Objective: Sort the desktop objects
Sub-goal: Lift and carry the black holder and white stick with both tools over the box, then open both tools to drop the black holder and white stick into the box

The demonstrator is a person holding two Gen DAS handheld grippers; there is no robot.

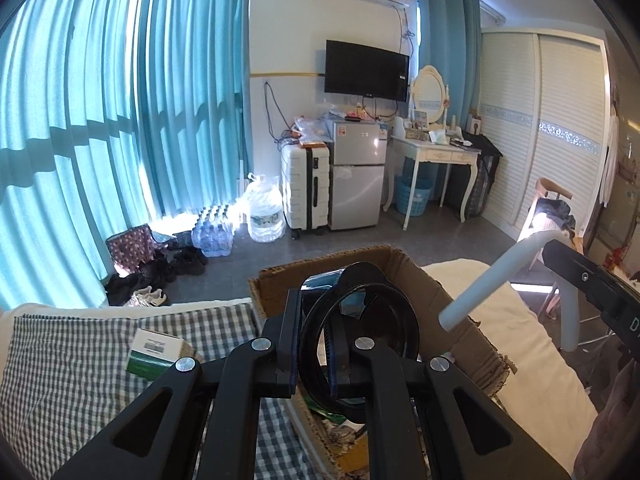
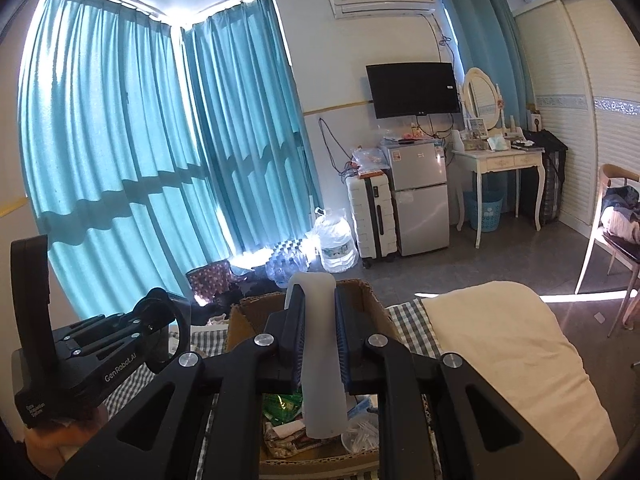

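white tube (image 2: 320, 360) between right gripper (image 2: 318, 344) fingers

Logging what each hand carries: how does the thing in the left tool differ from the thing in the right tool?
The left tool grips a black round item, dark and disc-like; the right tool grips a white tube, pale and long. Both are clamped over the cardboard box.

Box (image 1: 472, 332) contents mostly behind both tools.
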